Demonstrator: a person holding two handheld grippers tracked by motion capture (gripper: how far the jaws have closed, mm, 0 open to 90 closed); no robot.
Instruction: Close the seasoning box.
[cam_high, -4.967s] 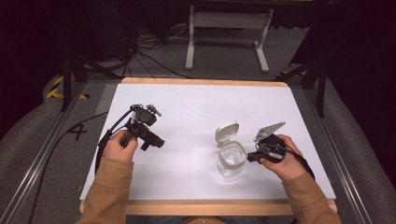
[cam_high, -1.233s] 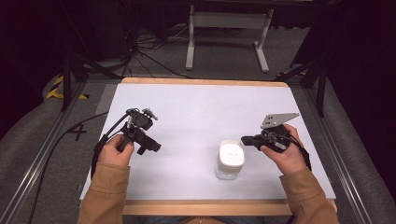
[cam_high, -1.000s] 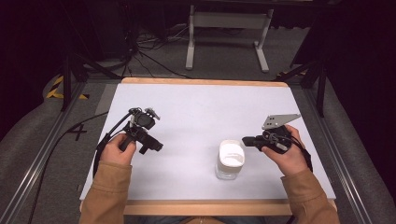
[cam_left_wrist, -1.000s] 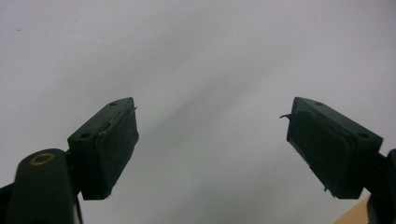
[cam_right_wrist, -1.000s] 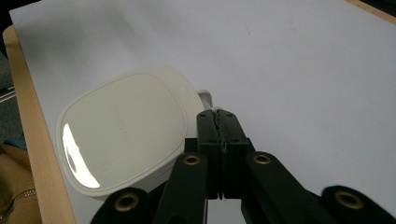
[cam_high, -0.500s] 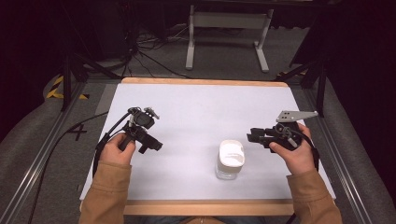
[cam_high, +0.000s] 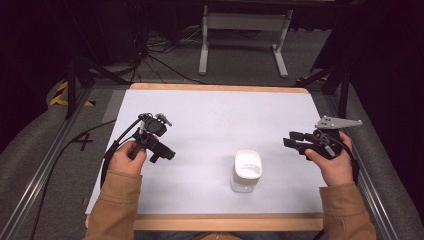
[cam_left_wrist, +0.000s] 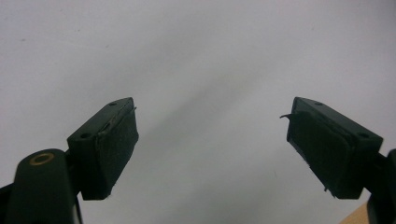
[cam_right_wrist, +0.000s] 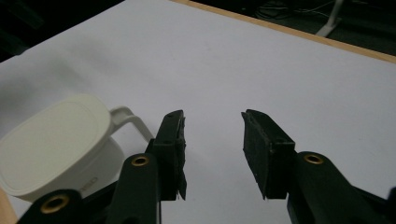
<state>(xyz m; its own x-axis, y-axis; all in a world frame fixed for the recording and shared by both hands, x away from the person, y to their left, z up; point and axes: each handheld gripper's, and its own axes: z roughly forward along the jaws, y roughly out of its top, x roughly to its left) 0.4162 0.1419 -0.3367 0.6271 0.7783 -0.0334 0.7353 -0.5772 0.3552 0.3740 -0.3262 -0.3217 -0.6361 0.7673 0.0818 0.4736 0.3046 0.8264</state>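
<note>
1. Near the table's (cam_high: 215, 107) front edge stands the jar (cam_high: 247, 170), lid closed.
2. Left gripper (cam_high: 161, 150): jaws apart, bare surface around.
3. Right gripper (cam_high: 293, 142): jaws apart, empty, beside the right edge.

A table (cam_high: 215, 107) runs from the near edge toward the far side, with a container (cam_high: 247, 171) standing on it, near and a little right of centre, its lid (cam_right_wrist: 53, 140) on top. The left gripper (cam_high: 163, 153) sits left of the container, well apart from it, over the table's left half, with the left hand (cam_high: 127, 157) just near of it. The right gripper (cam_high: 293, 142) sits right of the container and slightly farther back, near the table's right edge, the right hand (cam_high: 334, 160) behind it toward the near right. Beyond the far edge, a stand (cam_high: 243, 37) rests on the floor.
</note>
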